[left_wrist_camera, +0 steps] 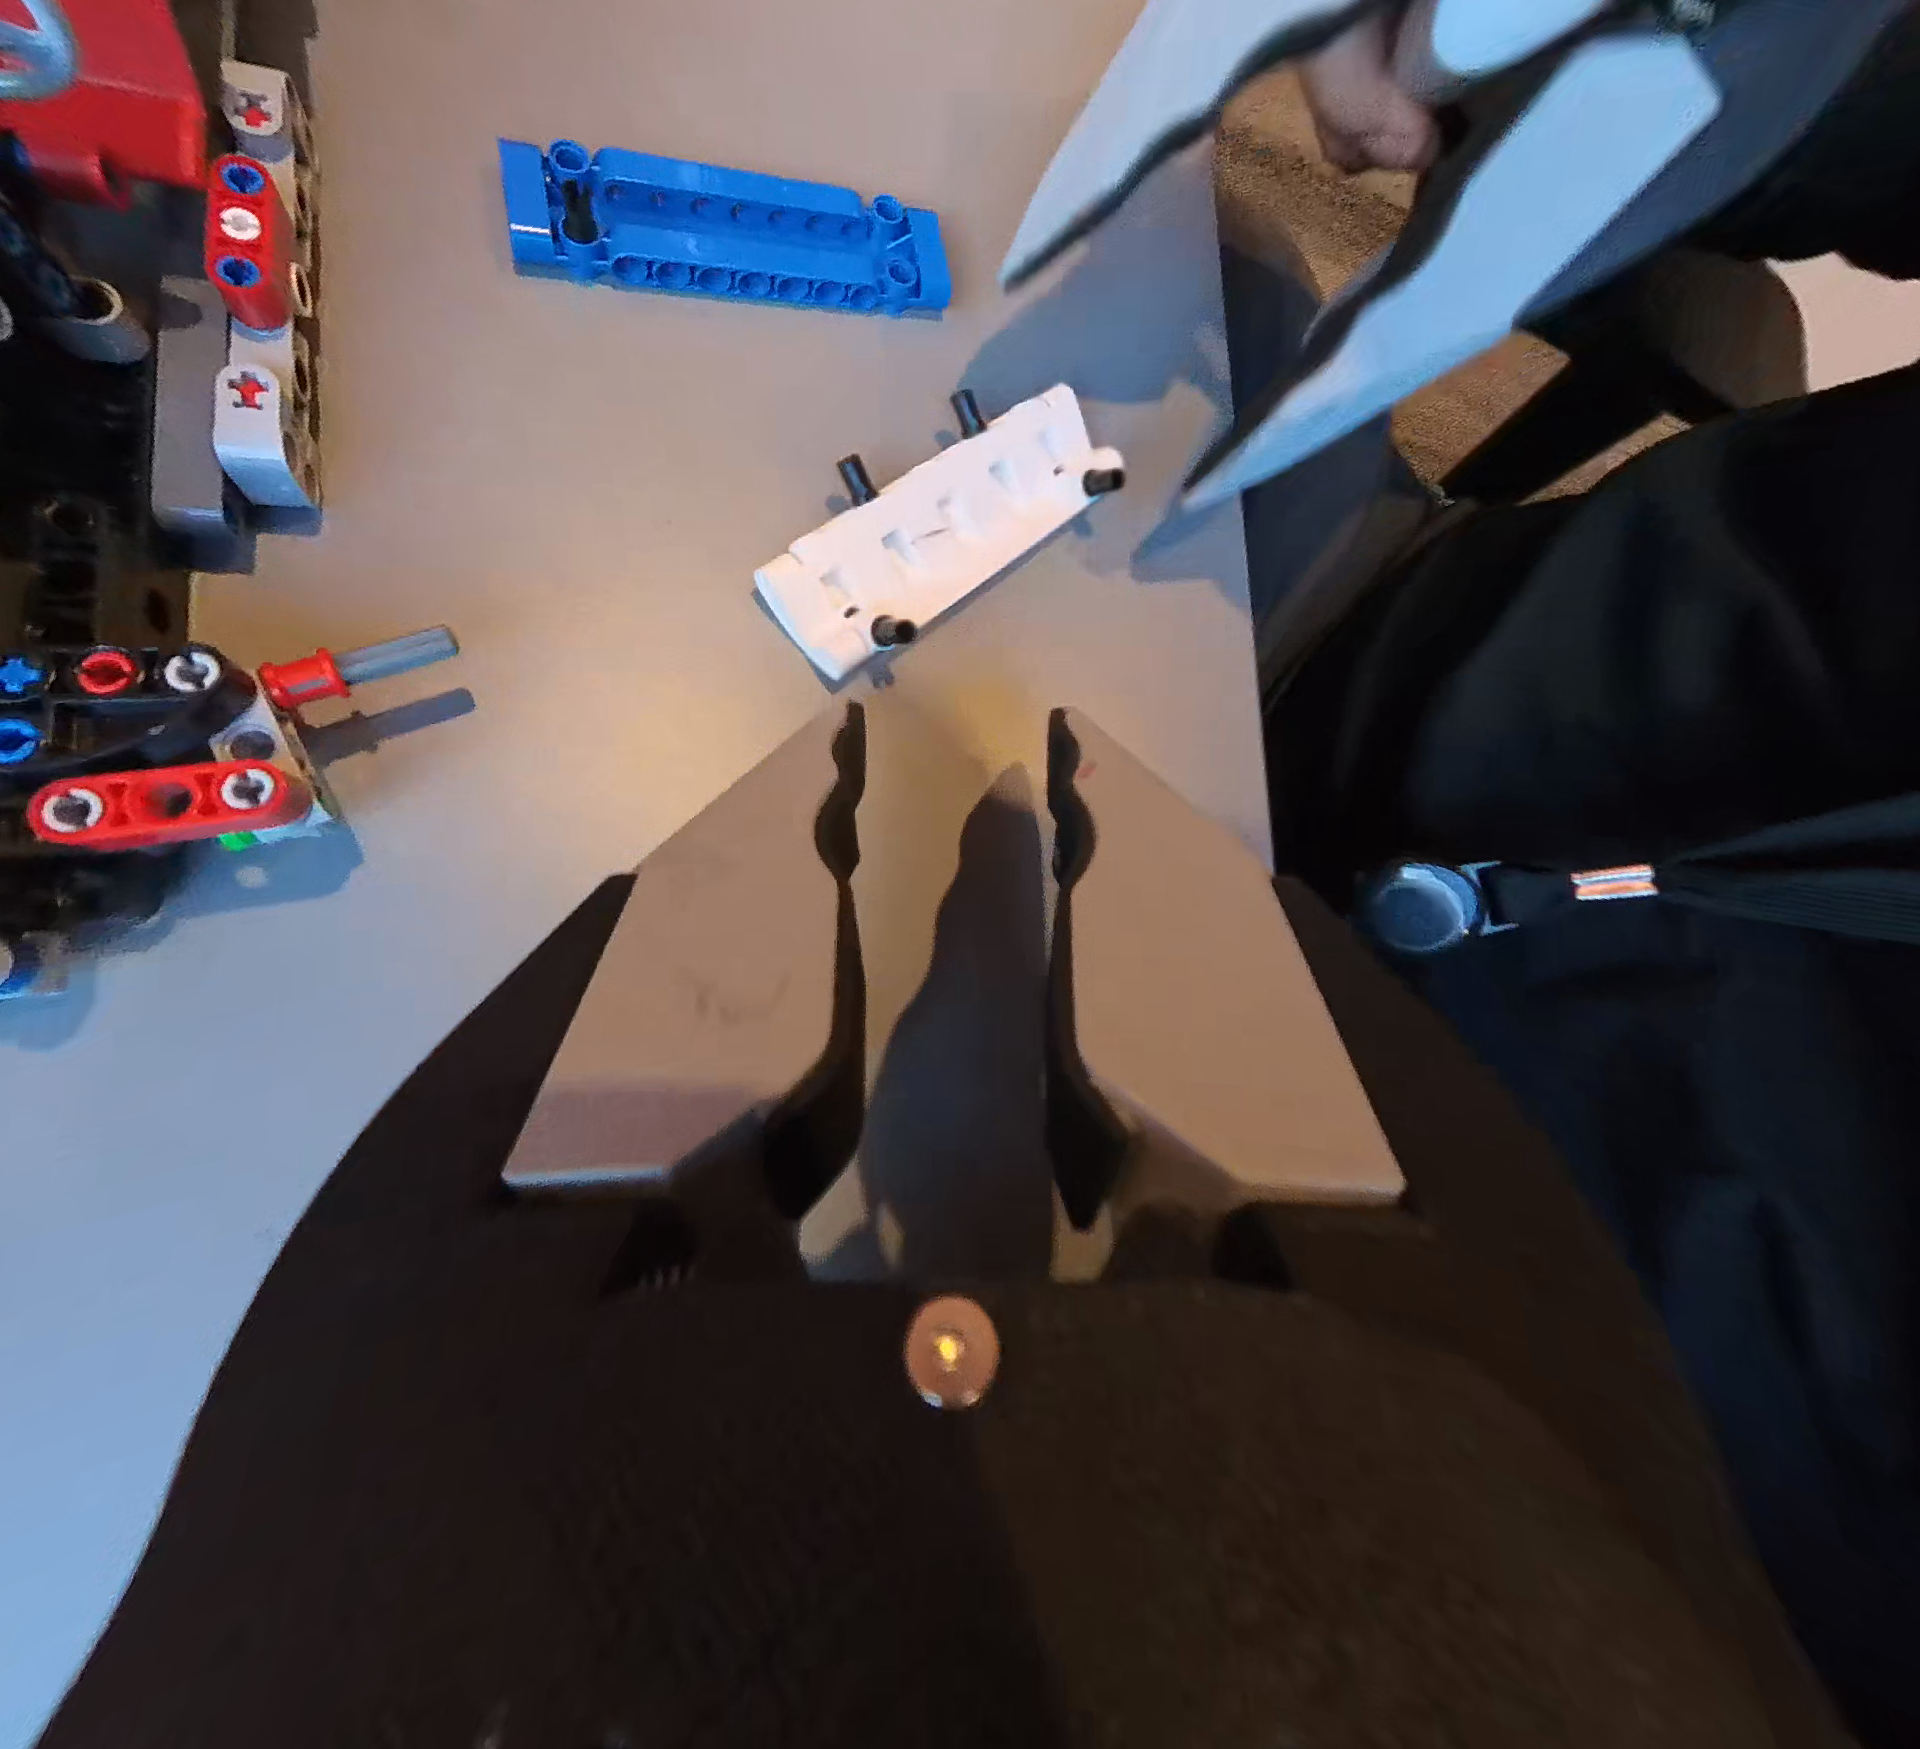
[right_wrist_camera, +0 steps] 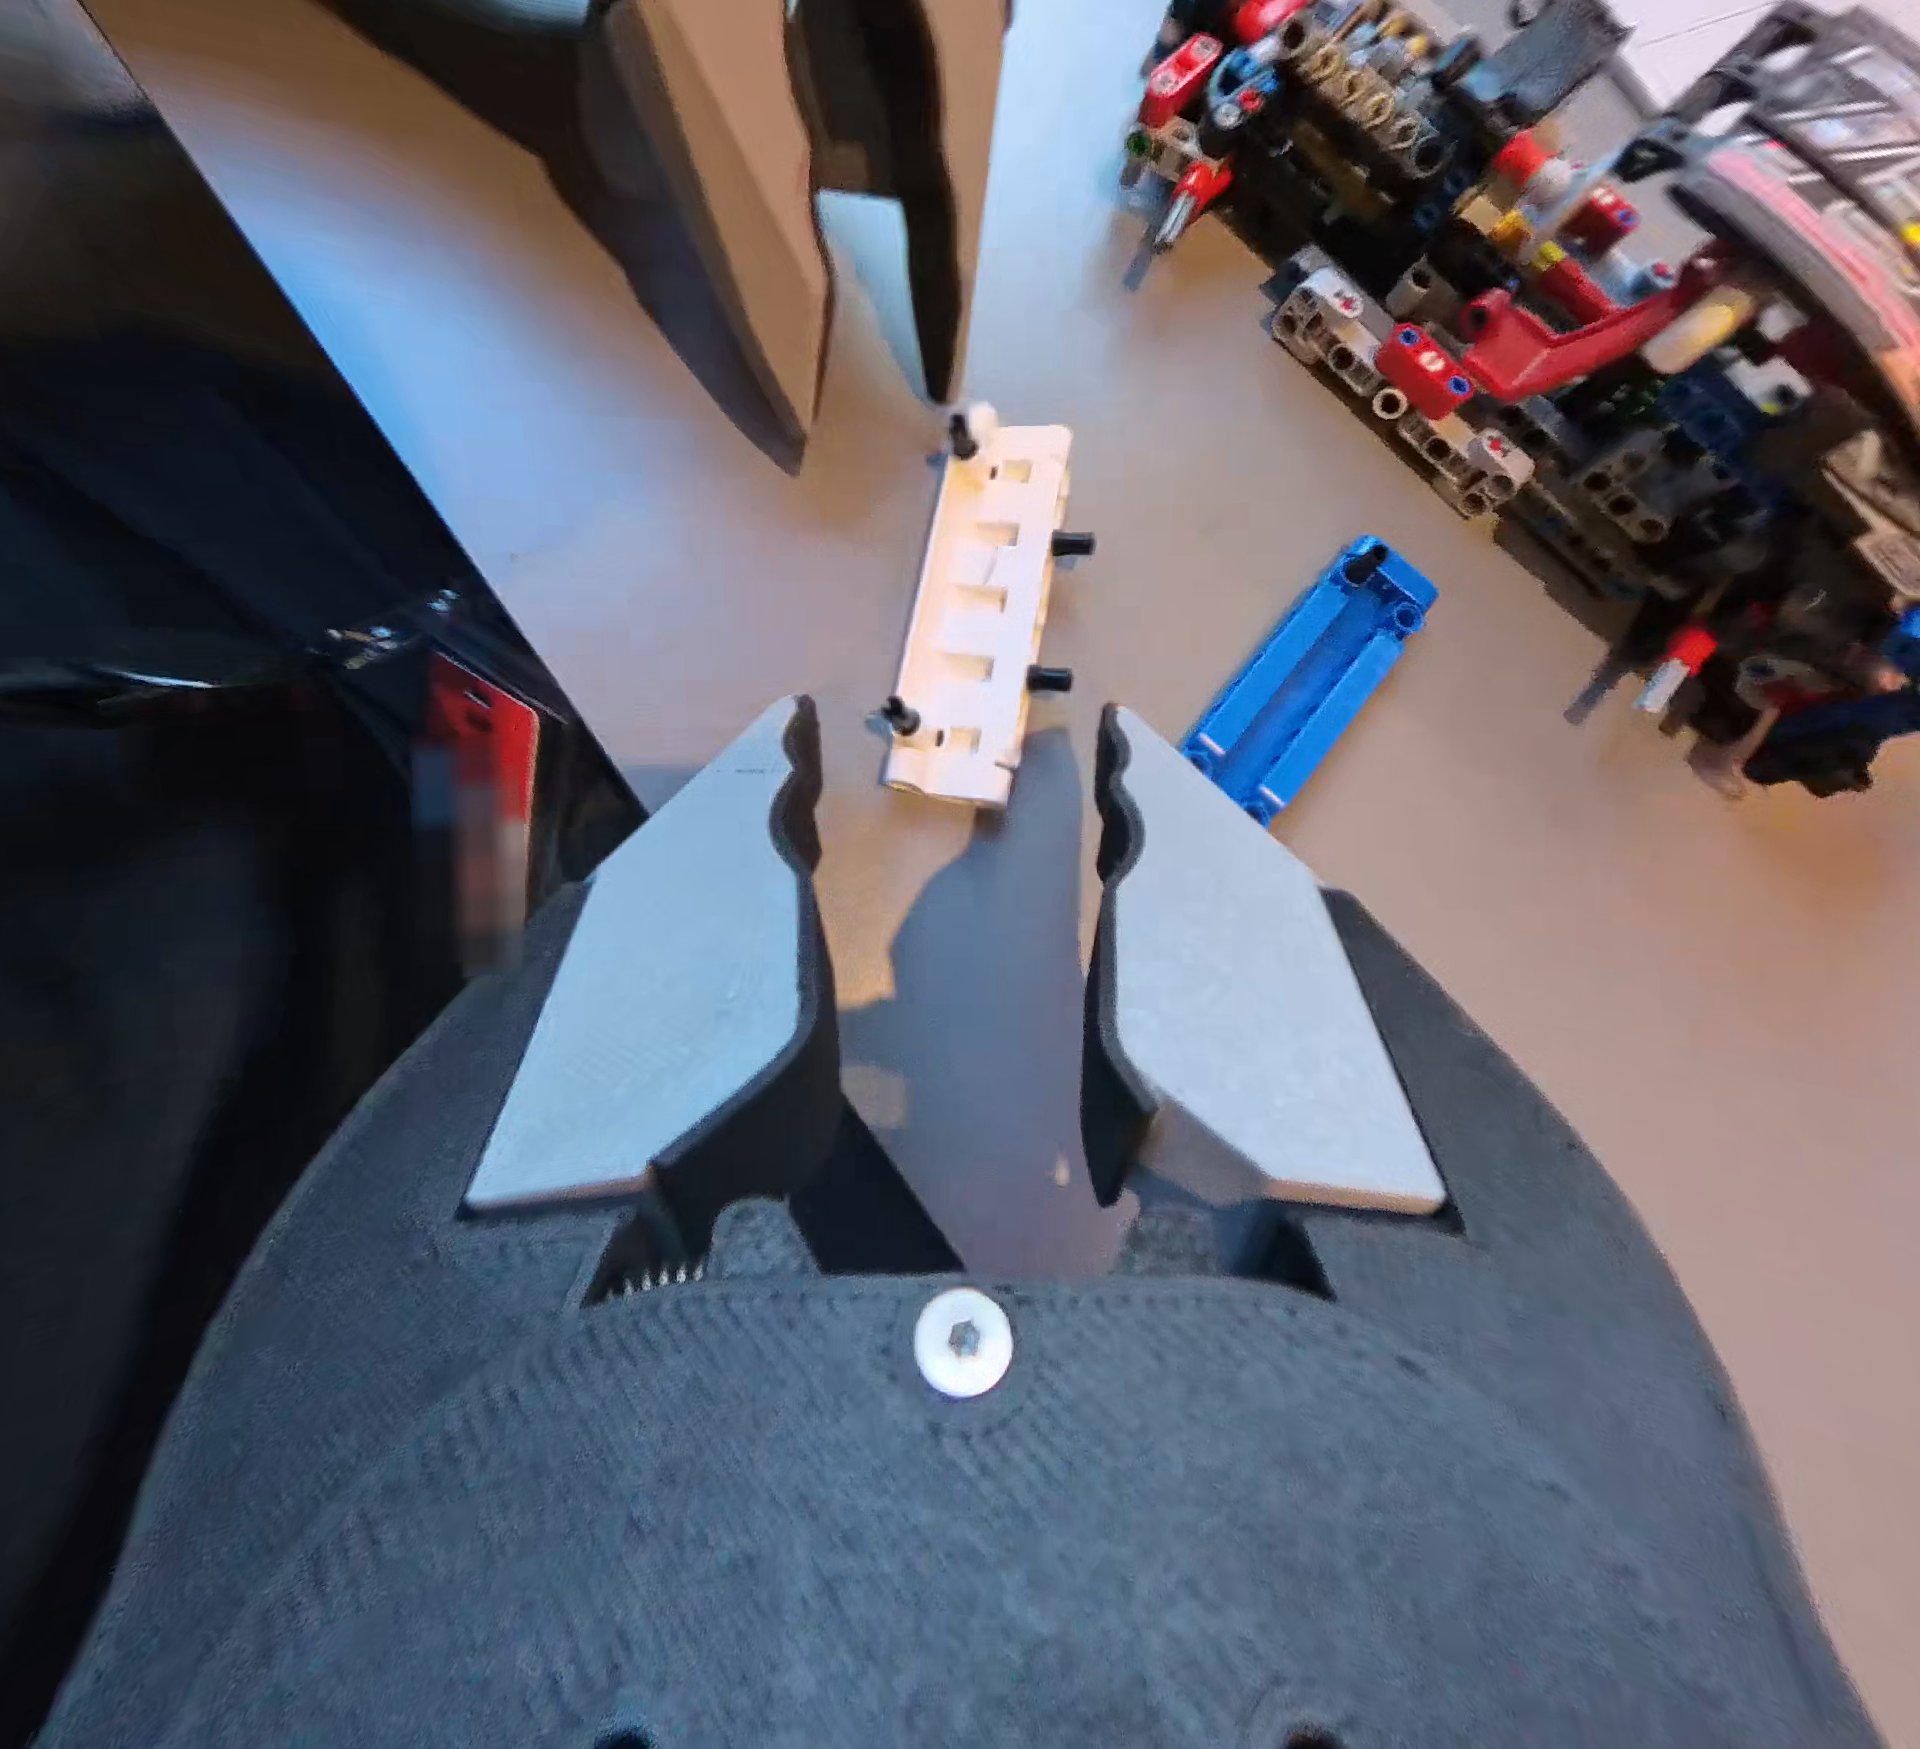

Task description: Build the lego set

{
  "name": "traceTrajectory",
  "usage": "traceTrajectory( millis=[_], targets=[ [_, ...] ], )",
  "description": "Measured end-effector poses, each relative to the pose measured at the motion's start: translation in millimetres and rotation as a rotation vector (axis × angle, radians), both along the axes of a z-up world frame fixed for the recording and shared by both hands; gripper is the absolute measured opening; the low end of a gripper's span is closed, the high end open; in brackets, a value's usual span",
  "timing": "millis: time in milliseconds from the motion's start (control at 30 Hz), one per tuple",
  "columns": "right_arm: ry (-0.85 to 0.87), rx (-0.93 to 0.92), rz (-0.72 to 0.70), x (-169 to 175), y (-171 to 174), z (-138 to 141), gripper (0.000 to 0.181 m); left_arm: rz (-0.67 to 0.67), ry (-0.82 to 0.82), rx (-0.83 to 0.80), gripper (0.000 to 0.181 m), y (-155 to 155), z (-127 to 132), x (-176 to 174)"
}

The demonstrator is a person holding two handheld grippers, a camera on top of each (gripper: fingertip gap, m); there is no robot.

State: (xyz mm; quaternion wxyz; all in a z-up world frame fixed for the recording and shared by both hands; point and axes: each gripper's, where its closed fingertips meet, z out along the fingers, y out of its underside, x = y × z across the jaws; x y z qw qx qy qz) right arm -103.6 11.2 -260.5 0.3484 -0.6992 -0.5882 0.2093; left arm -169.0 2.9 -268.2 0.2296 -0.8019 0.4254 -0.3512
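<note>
Lego set pieces lie on a smooth, pale table [right_wrist_camera: 1351, 1024], the largest being a half-built model [right_wrist_camera: 1558, 265] of black, grey and red perforated beams, pins and axles, dense and knobbly, along the far side of the right wrist view. Next in size are the two grippers: the left gripper [left_wrist_camera: 951, 723] and the right gripper [right_wrist_camera: 956, 723] each have flat, matte grey wedge fingers lined with wavy black pads on a coarse, layered black body, and both stand with their jaws apart, empty, hovering above the table on either end of the white piece. A glossy blue panel [left_wrist_camera: 722, 229], long and rectangular with rows of round holes, lies flat between the model and a white panel [right_wrist_camera: 987, 619]. That white panel, shorter and ribbed with square recesses, lies flat near the table edge, with small black pins [right_wrist_camera: 1070, 544] sticking out of its sides.
</note>
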Motion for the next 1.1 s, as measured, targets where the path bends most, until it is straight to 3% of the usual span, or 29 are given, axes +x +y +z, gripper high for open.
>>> traceTrajectory(
  millis=[100, 200, 333, 467, 633, 800, 967, 1100],
  targets=[
    [0.053, -0.008, -0.115, 17.4, 25.0, 14.9, 0.049, 0.017, 0.03, 0.063, 0.032, 5.5, 3.3, -8.4],
    [0.065, -0.077, -0.249, 27.4, 54.7, 12.7, 0.047, 0.029, 0.051, 0.088, 0.032, 14.9, 1.5, -14.5],
    [-0.027, -0.103, -0.234, 15.0, 71.8, -8.5, 0.055, 0.042, 0.024, 0.058, 0.033, 16.6, -1.6, -14.4],
    [-0.112, -0.101, -0.042, 7.0, 70.1, -22.3, 0.027, 0.055, 0.036, 0.065, 0.032, 9.1, -5.7, -21.2],
    [-0.186, -0.072, 0.31, 1.9, 65.1, -22.0, 0.026, 0.066, 0.029, 0.062, 0.032, 1.4, -5.3, -27.4],
    [-0.226, -0.069, 0.509, 2.6, 63.5, -21.8, 0.03, 0.039, 0.085, 0.136, 0.035, 4.5, -5.6, -30.4],
    [-0.195, -0.08, 0.37, 6.9, 67.6, -8.6, 0.059, 0.035, 0.109, 0.168, 0.036, 18.8, -0.2, -37.4],
    [-0.032, -0.103, 0.258, -2.7, 31.5, 18.8, 0.062, 0.056, 0.068, 0.162, 0.035, 27.1, 2.9, -42.4]
  ],
)
